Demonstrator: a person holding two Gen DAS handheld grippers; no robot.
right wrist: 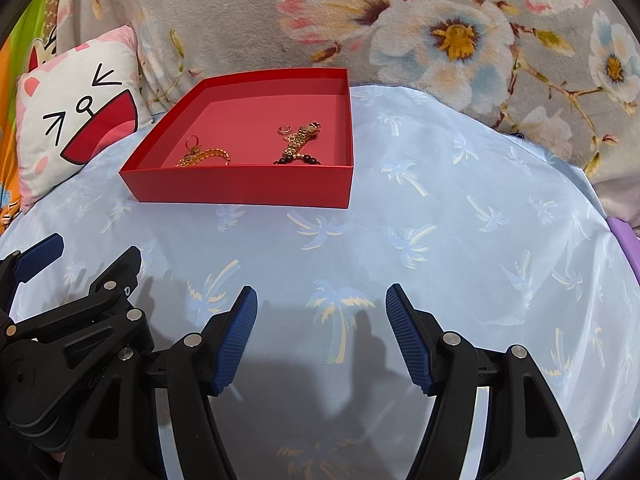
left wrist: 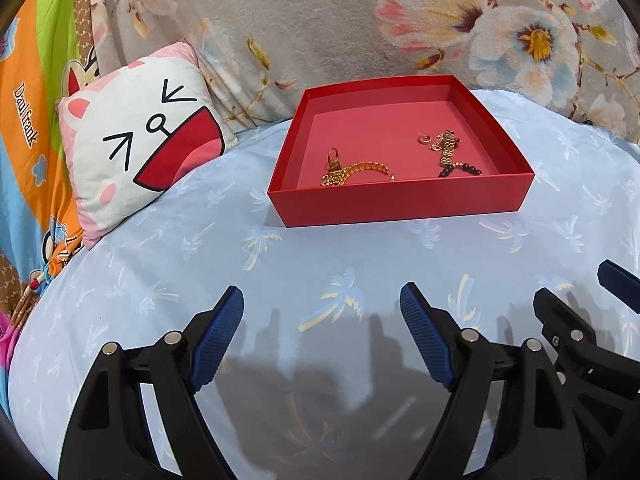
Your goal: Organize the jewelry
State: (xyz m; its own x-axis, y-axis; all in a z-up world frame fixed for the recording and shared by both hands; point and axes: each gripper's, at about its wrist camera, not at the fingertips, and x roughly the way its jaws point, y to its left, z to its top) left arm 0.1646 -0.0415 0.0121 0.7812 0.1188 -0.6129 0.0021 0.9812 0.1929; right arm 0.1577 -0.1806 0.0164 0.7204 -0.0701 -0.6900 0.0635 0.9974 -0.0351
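Since all the jewelry seen here already lies inside the red box (left wrist: pixel 400 196), the job looks almost done. The box sits on the bed (left wrist: pixel 280 264), toward its far edge, beside the cat pillow (left wrist: pixel 132 152). In the box, a gold bracelet (left wrist: pixel 356 172) with a ring (left wrist: pixel 334 156) lies near the front wall, left. A gold watch band (left wrist: pixel 446 146), black beads (left wrist: pixel 460 169) and a small ring (left wrist: pixel 423 138) lie at the right. They touch in little piles, so sorting may be left. The left hand-held gripper (left wrist: pixel 322 332) and the right hand-held gripper (right wrist: pixel 322 332) are both wide and hold nothing. The orange cloth (left wrist: pixel 28 120) reads "Daul frank".
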